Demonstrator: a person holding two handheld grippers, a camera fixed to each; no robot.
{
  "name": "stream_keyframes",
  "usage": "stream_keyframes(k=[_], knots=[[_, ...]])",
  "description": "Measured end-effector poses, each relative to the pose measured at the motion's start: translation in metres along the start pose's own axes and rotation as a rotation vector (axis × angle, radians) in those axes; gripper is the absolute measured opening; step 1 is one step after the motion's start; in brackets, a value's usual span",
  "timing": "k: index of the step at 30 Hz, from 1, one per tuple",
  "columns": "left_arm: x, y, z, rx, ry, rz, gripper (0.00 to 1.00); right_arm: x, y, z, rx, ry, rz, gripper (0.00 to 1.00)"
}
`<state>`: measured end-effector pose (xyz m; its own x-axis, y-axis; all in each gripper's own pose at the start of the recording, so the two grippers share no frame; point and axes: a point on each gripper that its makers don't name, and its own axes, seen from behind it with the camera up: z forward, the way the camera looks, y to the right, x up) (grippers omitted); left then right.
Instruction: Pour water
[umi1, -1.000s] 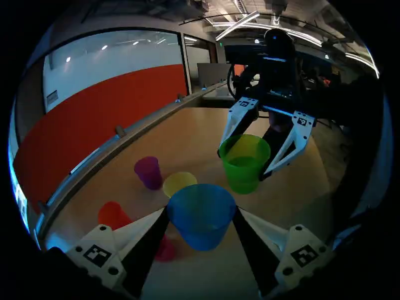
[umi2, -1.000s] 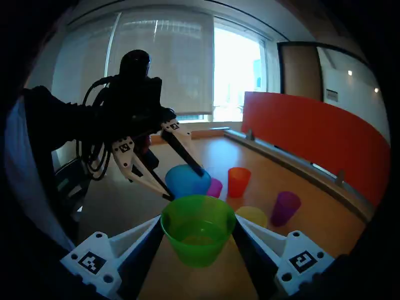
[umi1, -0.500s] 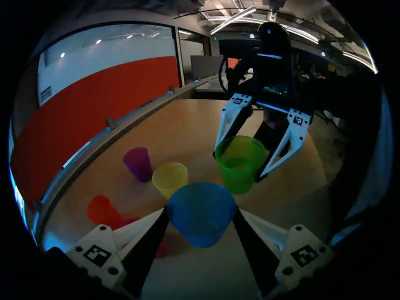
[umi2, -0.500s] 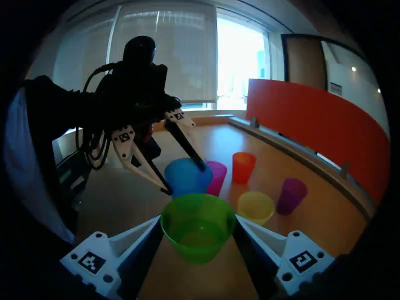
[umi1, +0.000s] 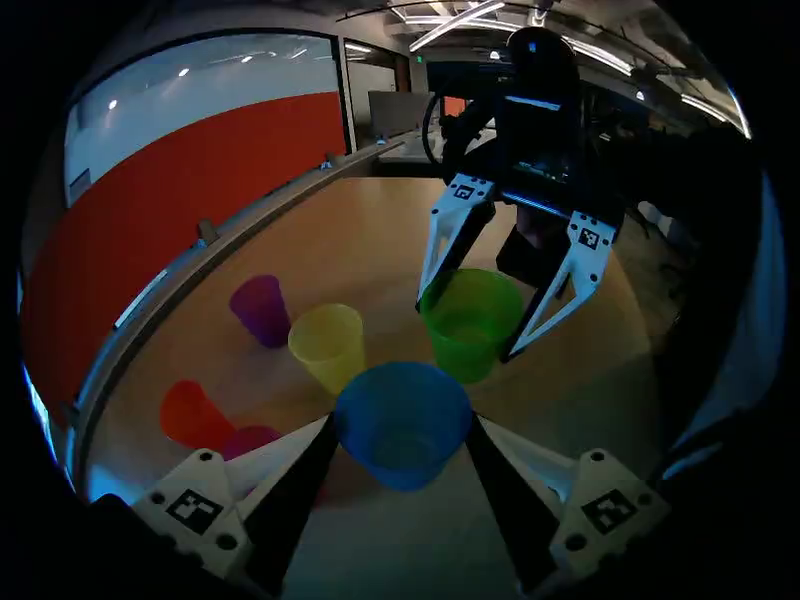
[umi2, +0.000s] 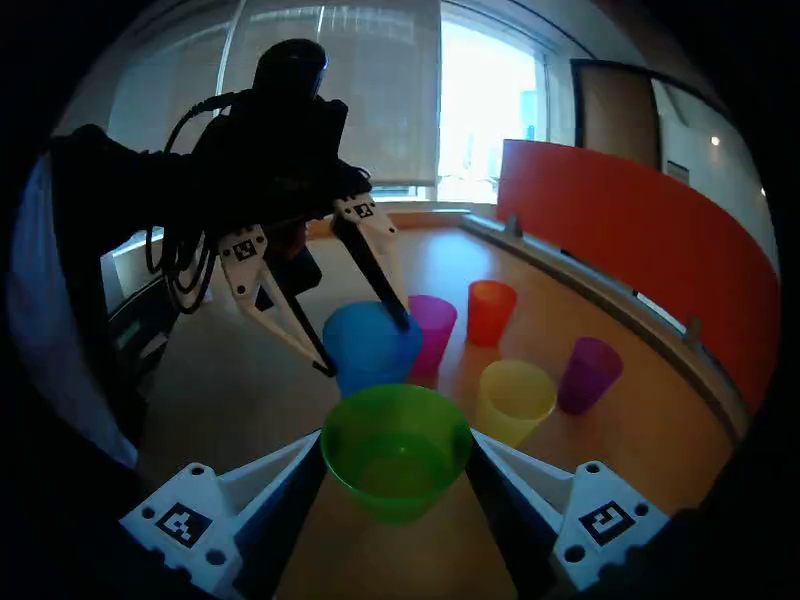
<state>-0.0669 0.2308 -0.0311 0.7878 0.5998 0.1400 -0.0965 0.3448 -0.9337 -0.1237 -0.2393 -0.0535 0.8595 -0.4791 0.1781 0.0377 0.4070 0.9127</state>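
My left gripper (umi1: 403, 440) is shut on a blue cup (umi1: 403, 436), held upright above the wooden table (umi1: 340, 230). Facing it, my right gripper (umi2: 397, 463) is shut on a green cup (umi2: 397, 466) with a little water in the bottom. In the left gripper view the green cup (umi1: 470, 322) hangs just beyond the blue one, between the right gripper's white fingers (umi1: 448, 240). In the right gripper view the blue cup (umi2: 370, 347) sits between the left gripper's fingers (umi2: 270, 300), close behind the green rim.
Standing on the table are a yellow cup (umi1: 328, 345), a purple cup (umi1: 260, 310), an orange cup (umi1: 190, 415) and a magenta cup (umi2: 431, 333). An orange partition (umi1: 170, 190) with a rail runs along the table's far edge. A person's dark sleeve (umi2: 110, 220) holds the left gripper.
Both grippers have risen and tipped downward a little with their cups. The cups on the table now show further into both views. The two held cups stay close together.
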Motion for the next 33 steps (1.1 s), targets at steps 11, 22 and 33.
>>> stream_keyframes(k=[11,22,33], knots=[[-0.005,0.007,0.012,-0.022,-0.018,0.017,0.89,-0.011,0.002,0.004,0.002,-0.023,-0.008,0.93],[-0.014,0.01,0.023,-0.037,-0.029,0.021,0.89,-0.024,0.002,0.009,0.002,-0.04,-0.003,0.93],[-0.018,0.01,0.032,-0.039,-0.028,0.031,0.89,-0.033,0.003,0.014,0.003,-0.049,0.008,0.93]])
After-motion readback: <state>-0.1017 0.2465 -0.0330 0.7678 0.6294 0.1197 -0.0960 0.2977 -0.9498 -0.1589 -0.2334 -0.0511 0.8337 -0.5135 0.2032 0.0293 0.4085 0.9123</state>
